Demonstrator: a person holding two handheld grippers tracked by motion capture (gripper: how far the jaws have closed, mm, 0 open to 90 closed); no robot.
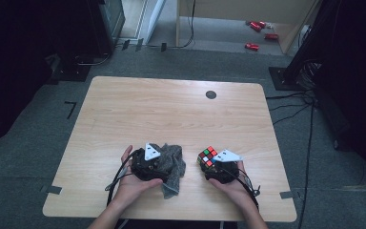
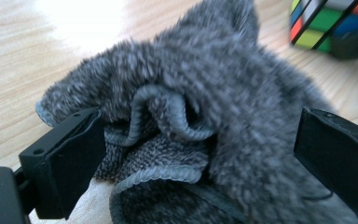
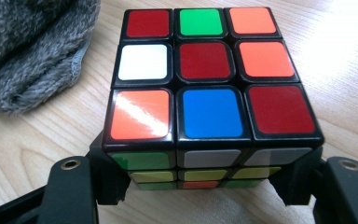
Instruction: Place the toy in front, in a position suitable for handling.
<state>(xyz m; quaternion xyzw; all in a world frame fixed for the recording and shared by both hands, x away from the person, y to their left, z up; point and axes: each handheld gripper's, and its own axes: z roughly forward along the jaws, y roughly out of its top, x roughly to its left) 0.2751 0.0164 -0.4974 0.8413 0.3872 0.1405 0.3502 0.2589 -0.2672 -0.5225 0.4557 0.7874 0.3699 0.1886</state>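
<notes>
A scrambled Rubik's cube stands on the wooden table at the front right. My right gripper holds it from the near side. In the right gripper view both black jaws press on the lower sides of the cube, so my right gripper is shut on it. A crumpled grey cloth lies at the front middle. My left gripper reaches into it. In the left gripper view the cloth is bunched between the widely spaced jaws of my left gripper and touches both.
A small black disc lies near the table's far edge. The cloth's edge lies close to the left of the cube. Red objects lie on the floor beyond the table, and cables run off to the right.
</notes>
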